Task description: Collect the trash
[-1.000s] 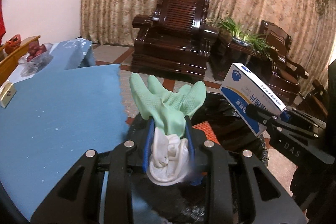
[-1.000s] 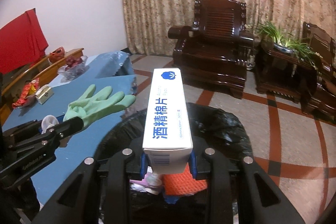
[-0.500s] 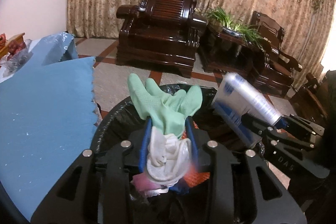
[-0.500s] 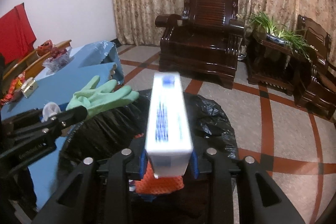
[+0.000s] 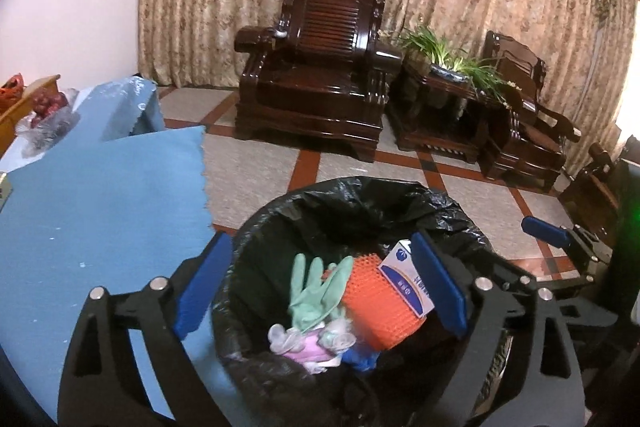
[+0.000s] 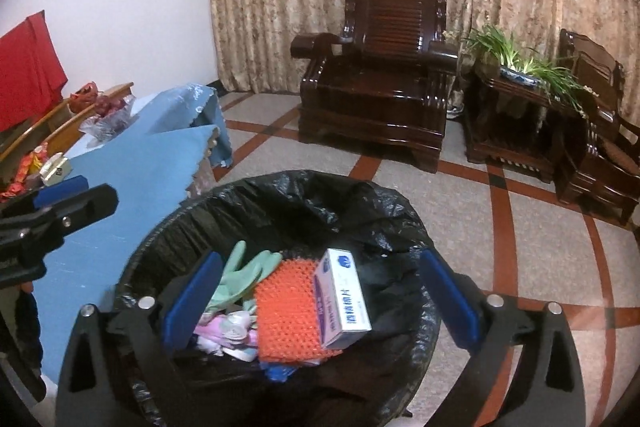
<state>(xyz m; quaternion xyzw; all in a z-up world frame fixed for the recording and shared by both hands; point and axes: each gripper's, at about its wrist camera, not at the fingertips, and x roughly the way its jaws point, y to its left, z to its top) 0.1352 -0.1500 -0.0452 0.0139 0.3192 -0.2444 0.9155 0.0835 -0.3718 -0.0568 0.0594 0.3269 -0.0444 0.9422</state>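
Observation:
A bin lined with a black bag (image 5: 360, 203) (image 6: 280, 195) stands on the floor under both grippers. Inside lie a green rubber glove (image 5: 316, 291) (image 6: 240, 275), an orange spiky mat (image 5: 376, 307) (image 6: 288, 311), a blue-and-white box (image 5: 408, 283) (image 6: 340, 299) and pale crumpled scraps (image 5: 308, 339). My left gripper (image 5: 320, 291) is open and empty above the bin. My right gripper (image 6: 320, 299) is open and empty above the bin; it also shows at the right of the left wrist view (image 5: 560, 239).
A table with a blue cloth (image 5: 100, 211) (image 6: 132, 187) is left of the bin, with a fruit bowl (image 5: 48, 115) and small items at its far end. Dark wooden armchairs (image 5: 320, 79) (image 6: 384, 75) and a plant stand (image 5: 444, 99) line the curtain. Tiled floor lies between.
Both grippers opened over the bin. The glove with its white wad and the box dropped from the jaws and now lie inside the bag.

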